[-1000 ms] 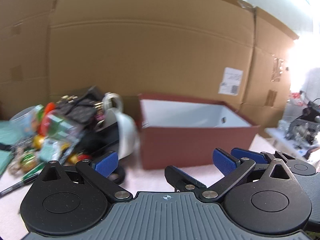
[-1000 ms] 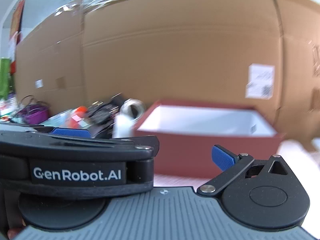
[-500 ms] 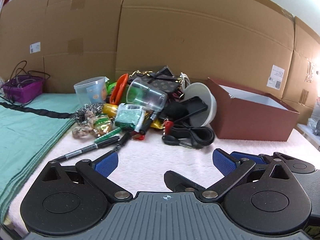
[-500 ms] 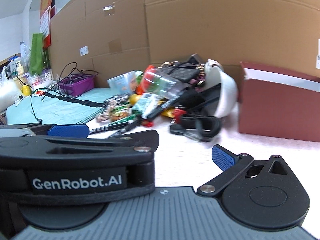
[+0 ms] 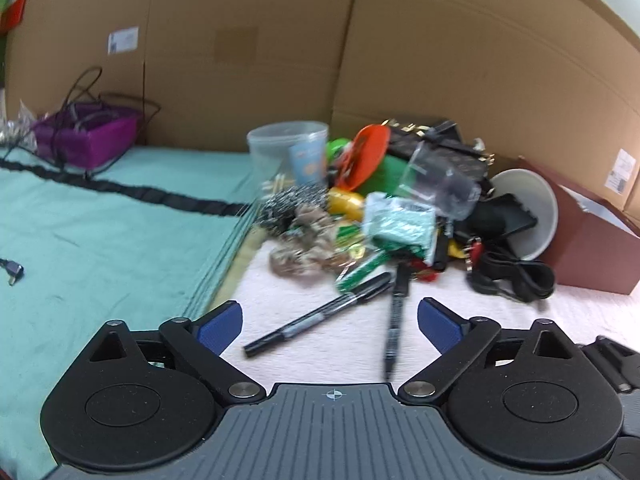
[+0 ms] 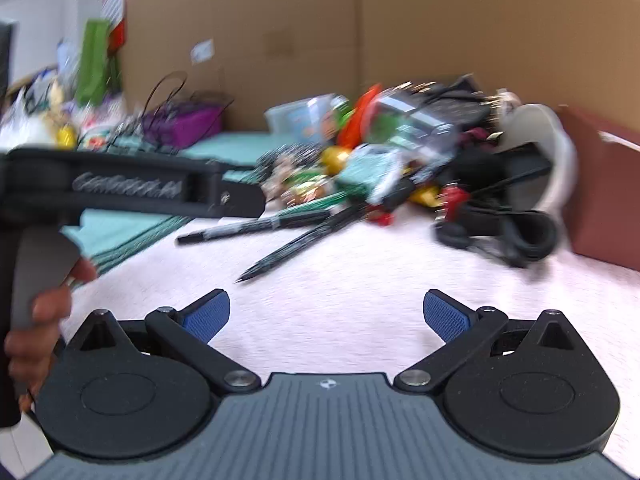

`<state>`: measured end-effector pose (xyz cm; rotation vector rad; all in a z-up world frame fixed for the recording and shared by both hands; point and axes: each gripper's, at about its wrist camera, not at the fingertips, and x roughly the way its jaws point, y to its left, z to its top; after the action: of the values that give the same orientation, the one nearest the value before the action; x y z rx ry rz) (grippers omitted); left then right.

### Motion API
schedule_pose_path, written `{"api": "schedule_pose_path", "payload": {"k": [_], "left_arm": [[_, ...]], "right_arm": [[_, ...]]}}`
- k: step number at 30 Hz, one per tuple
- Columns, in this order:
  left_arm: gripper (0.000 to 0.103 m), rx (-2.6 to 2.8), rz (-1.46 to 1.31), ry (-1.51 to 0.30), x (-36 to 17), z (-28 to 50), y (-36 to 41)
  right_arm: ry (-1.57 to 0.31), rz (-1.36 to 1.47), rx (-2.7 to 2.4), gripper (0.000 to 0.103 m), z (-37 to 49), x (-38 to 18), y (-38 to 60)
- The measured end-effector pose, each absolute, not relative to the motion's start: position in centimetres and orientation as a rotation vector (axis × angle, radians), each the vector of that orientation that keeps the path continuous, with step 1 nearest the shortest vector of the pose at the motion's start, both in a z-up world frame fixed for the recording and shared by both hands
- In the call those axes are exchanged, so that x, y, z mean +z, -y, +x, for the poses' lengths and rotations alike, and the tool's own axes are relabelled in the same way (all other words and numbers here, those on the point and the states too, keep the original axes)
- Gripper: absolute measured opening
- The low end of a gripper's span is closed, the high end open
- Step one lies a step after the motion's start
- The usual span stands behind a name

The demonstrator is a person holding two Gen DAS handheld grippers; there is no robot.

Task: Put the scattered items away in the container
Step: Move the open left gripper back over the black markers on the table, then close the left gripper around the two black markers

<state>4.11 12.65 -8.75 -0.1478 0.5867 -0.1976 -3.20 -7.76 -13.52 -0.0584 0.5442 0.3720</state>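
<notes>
A pile of scattered items (image 5: 384, 200) lies on the pink mat against the cardboard wall; it also shows in the right wrist view (image 6: 400, 160). Two black pens (image 5: 320, 320) (image 5: 396, 316) lie nearest me, just beyond my left gripper (image 5: 330, 320), which is open and empty. A tipped white bowl (image 5: 528, 216) holds a dark phone. The red-brown box (image 5: 592, 248) stands at the far right. My right gripper (image 6: 326, 314) is open and empty over bare mat, short of the pens (image 6: 288, 240).
A green cloth (image 5: 100, 248) covers the left side, with a purple basket (image 5: 88, 136) of cables at the back. A black cable coil (image 5: 516, 276) lies before the box. The left gripper's body (image 6: 132, 188) crosses the left of the right wrist view.
Both views have swung left, from the red-brown box to the pile, and moved closer to the pens. Both grippers remain open.
</notes>
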Motion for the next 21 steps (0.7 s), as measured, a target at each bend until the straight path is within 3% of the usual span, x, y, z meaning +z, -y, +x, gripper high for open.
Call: {"api": "schedule_pose_path", "payload": {"k": [6,12,14,16,19,21], "left_arm": [[0.084,-0.248,-0.194,-0.667,-10.1,6.2,-14.0],[0.07,-0.24,-0.159,-0.674,-10.0,6.6,-13.9],[0.052,-0.261,-0.165,-0.685,-9.9,6.5,-13.6],[0.051,-0.294,-0.169,-0.7,-9.8,6.3,-12.9],[0.041,-0.342,-0.168,-0.72,-9.9,5.9,-11.3],[0.041,-0.351,-0.179,-0.725,-9.9,5.8,-10.3]], "right_arm": [[-0.55,-0.093,0.373,0.1,-1.7,-13.5,4.9],[-0.622,-0.122,0.369,0.088,0.5,-14.1,3.0],[-0.625,-0.109,0.357,0.085,0.6,-14.1,3.4],[-0.621,-0.108,0.346,0.078,0.3,-14.1,4.0],[-0.622,-0.091,0.319,0.07,0.1,-14.0,5.5],[-0.623,-0.08,0.303,0.065,0.1,-13.9,6.8]]}}
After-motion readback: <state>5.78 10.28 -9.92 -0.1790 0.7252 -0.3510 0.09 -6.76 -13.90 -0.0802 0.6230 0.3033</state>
